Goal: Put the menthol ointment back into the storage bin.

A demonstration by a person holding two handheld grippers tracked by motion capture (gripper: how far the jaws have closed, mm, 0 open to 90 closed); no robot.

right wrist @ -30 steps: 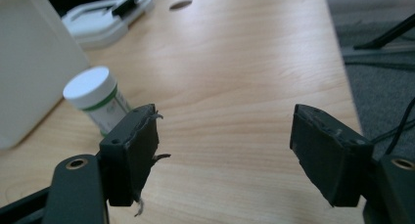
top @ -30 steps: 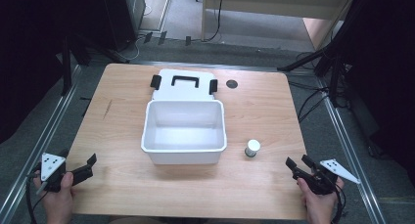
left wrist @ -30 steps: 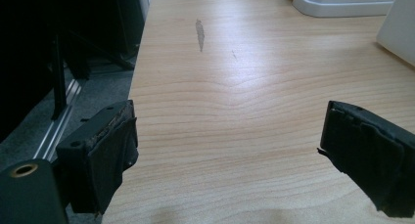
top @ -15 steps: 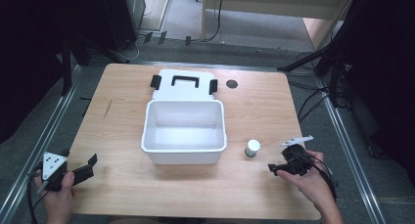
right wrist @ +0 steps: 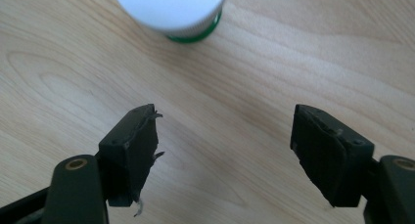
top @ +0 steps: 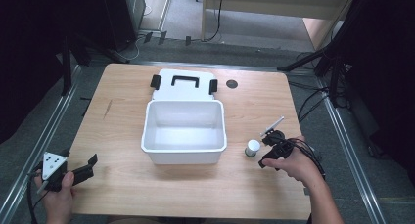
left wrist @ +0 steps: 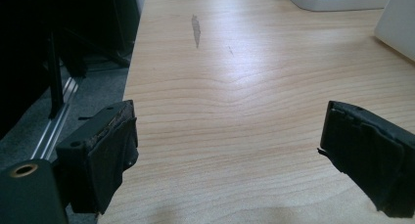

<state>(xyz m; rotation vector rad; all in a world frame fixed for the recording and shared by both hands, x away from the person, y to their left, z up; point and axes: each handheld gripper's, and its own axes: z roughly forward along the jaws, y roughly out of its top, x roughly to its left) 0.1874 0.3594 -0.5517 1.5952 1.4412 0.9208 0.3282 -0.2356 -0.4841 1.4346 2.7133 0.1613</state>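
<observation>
White-capped and green at its base, the small jar (top: 252, 148) stands upright on the wooden table (top: 127, 185), just beside the right side of the open white box (top: 184, 131). We hold our right gripper (top: 266, 150) just to the jar's right, pointing at it, apart from it and not yet touching. In the right gripper view the jar (right wrist: 171, 11) sits at the top, ahead of the right gripper (right wrist: 222, 150), whose jaws stand wide apart with only bare wood between them; the jar lies beyond the fingertips, slightly toward the left jaw's side.

Our left gripper (top: 85, 168) rests in our left hand (top: 56, 194) near the table's front left corner, well apart from the box and the jar. In the left gripper view the left gripper (left wrist: 227, 150) has its jaws spread wide over bare table, with a dark mark (left wrist: 195, 29) on the wood farther ahead and the box's wall (left wrist: 399, 23) at the upper right.

Behind the box lies its white lid (top: 183, 84), with a black handle and black latches, touching the box's far rim. A small dark disc (top: 231, 83) sits on the table just right of the lid.
</observation>
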